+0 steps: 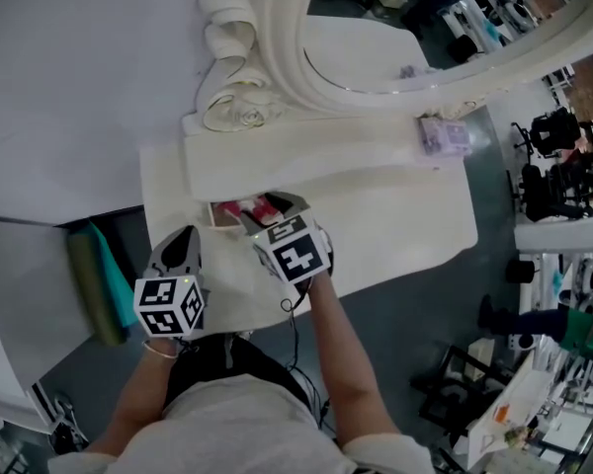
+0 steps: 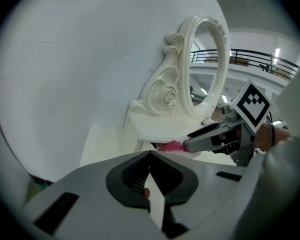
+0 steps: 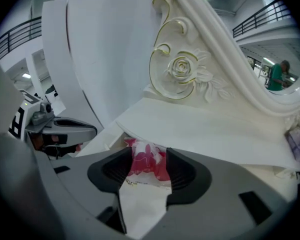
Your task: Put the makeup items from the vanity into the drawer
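Inside the open drawer (image 1: 215, 216) under the vanity's raised shelf (image 1: 316, 158) lies a pink-and-white patterned pouch (image 3: 146, 166), at the drawer's front. The right gripper (image 1: 270, 212) points steeply down over it. Its jaws stand apart with the pouch between them, and the pads do not clamp it: the pouch is released and rests in the drawer. The left gripper (image 2: 150, 155) is just beside the right one, over the front left part of the vanity top (image 1: 405, 227). Its jaws are clenched together and no item is seen in them. On the shelf's right end sits a small pale purple package (image 1: 443, 136). Behind the shelf rises the oval mirror (image 1: 295, 57) in its white scrolled frame.
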Available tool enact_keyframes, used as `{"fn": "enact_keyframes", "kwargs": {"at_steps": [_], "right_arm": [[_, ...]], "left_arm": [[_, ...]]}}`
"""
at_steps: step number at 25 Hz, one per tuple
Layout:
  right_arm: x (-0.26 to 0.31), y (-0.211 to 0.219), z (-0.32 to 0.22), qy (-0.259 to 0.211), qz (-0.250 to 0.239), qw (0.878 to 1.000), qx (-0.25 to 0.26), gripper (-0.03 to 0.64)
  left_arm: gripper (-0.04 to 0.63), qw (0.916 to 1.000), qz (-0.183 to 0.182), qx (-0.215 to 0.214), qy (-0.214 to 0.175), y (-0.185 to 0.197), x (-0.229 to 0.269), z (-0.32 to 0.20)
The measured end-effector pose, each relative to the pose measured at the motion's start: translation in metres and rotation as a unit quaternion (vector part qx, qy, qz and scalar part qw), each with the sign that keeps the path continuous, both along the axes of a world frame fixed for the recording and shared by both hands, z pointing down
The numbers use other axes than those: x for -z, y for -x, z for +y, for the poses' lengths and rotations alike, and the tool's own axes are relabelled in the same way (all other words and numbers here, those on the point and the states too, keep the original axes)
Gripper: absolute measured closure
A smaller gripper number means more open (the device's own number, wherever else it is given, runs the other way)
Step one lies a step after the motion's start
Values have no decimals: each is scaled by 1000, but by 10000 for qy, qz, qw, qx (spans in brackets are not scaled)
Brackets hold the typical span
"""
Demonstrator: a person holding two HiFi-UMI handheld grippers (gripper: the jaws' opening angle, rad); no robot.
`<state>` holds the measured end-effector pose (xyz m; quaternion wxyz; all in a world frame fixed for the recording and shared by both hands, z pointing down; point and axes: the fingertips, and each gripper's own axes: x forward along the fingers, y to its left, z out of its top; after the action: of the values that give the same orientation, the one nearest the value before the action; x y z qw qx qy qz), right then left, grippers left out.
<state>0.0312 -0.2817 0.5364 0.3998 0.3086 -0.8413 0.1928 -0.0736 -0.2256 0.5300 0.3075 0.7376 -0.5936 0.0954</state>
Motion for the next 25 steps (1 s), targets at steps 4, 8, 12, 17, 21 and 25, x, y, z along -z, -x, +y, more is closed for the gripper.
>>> {"fn": "enact_keyframes", "kwargs": {"at_steps": [4,8,12,17,21,25], "right_arm": [[8,-19,-4,-83,-64,9992,-392,399],[11,-33,-5,-189,-206,9969,-733,399],[25,-44,-1,-238,-669,9900,-1218,399],[10,-52,-4,-178,-427,9896,-1363,399],[-1,-42,-10,-215,-154,9909,-1322,399],[-8,-36,-11,-194,-38,9904,-1370,399]], "left_arm": [[591,10000,17,16,29,-1,-2,0],[591,10000,16,17,6,-3,-1,-1],[591,10000,0,39,29,-1,-2,3],[591,9999,-1,64,98,1,-7,7],[591,10000,-11,36,59,-2,-4,7],[591,10000,-35,50,66,1,-8,6]]}}
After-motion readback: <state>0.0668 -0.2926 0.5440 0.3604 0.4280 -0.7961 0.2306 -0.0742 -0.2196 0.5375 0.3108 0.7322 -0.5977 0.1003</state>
